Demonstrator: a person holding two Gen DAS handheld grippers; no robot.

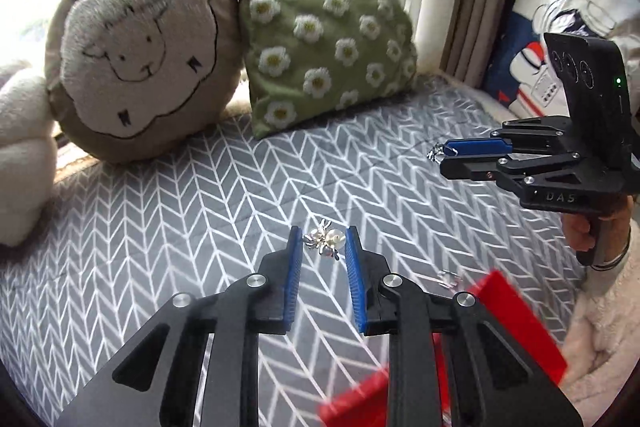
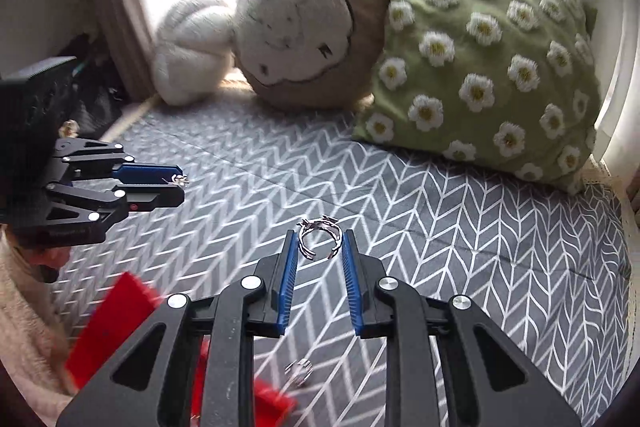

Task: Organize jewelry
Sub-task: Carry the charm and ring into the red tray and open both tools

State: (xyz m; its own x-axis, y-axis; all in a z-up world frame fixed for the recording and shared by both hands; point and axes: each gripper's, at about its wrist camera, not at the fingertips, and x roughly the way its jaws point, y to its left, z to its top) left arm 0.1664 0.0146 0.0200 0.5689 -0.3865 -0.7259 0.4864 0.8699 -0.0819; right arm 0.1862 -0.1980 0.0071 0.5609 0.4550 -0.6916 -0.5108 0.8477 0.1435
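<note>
Carry step: your left gripper (image 1: 323,241) pinches a pearl brooch (image 1: 325,243), your right gripper (image 2: 320,241) an open silver ring (image 2: 319,238); next, place both in the red box (image 2: 116,323).

Two matte black grippers, left gripper (image 1: 320,243) and right gripper (image 2: 320,243), each with angular linkage arms cut by triangular openings. Ribbed blue pads (image 1: 294,275) on the inner finger faces. Round silver screw heads (image 1: 256,281) at the pivots. "DAS" lettering on the right gripper's base, a small green light above. Fluffy cream sleeve (image 1: 608,307) with thin wrist bangle (image 1: 618,259).
</note>
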